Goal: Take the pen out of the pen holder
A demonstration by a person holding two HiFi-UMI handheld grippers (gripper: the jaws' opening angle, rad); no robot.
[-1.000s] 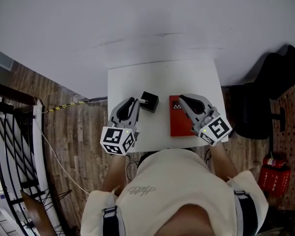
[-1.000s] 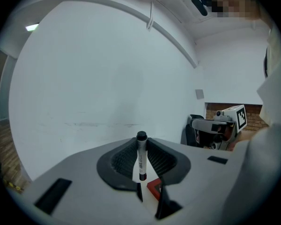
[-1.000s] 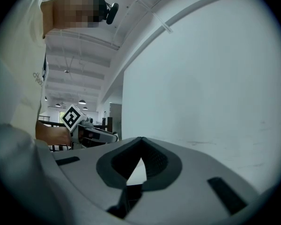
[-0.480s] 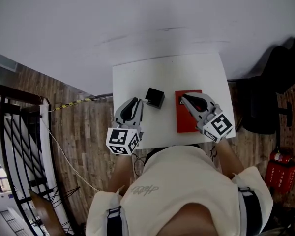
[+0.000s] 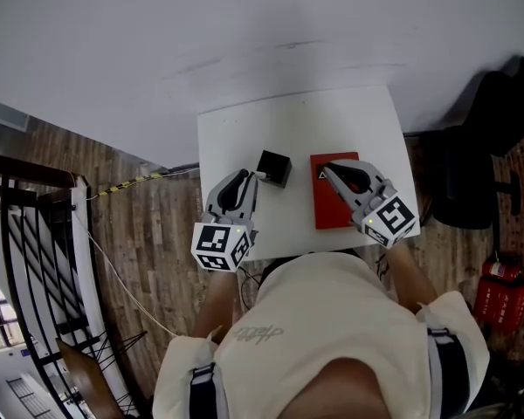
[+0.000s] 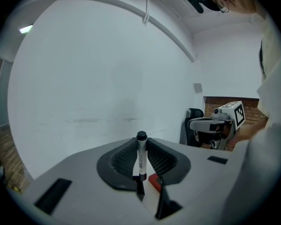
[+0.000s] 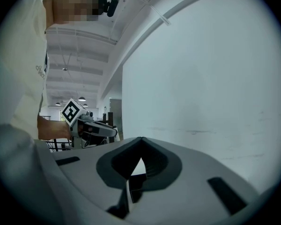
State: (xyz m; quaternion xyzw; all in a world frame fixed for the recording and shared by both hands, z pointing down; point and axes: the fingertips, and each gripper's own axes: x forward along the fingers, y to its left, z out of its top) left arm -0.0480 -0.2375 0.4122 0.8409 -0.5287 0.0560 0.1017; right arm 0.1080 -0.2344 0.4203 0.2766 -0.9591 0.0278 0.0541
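In the left gripper view a short white pen [image 6: 141, 156] with a black cap stands upright between the jaws of my left gripper [image 6: 141, 146], which is shut on its barrel. From the head view, that left gripper [image 5: 247, 179] sits just left of the small black pen holder [image 5: 274, 168] on the white table [image 5: 297, 125]. My right gripper [image 5: 329, 170] hovers over a red notebook [image 5: 332, 209], fingertips together and nothing between them. In its own view the right gripper [image 7: 141, 142] has its tips meeting. The holder's inside is hidden.
A black office chair [image 5: 472, 173] stands right of the table, with a red fire extinguisher [image 5: 493, 299] on the wooden floor below it. A black railing [image 5: 26, 260] runs along the left. A white wall lies behind the table. The red notebook [image 6: 153, 182] shows through the left jaws.
The head view has shifted a little. Both grippers, the holder and the notebook keep their places on the table, and the left jaws stay on the pen.
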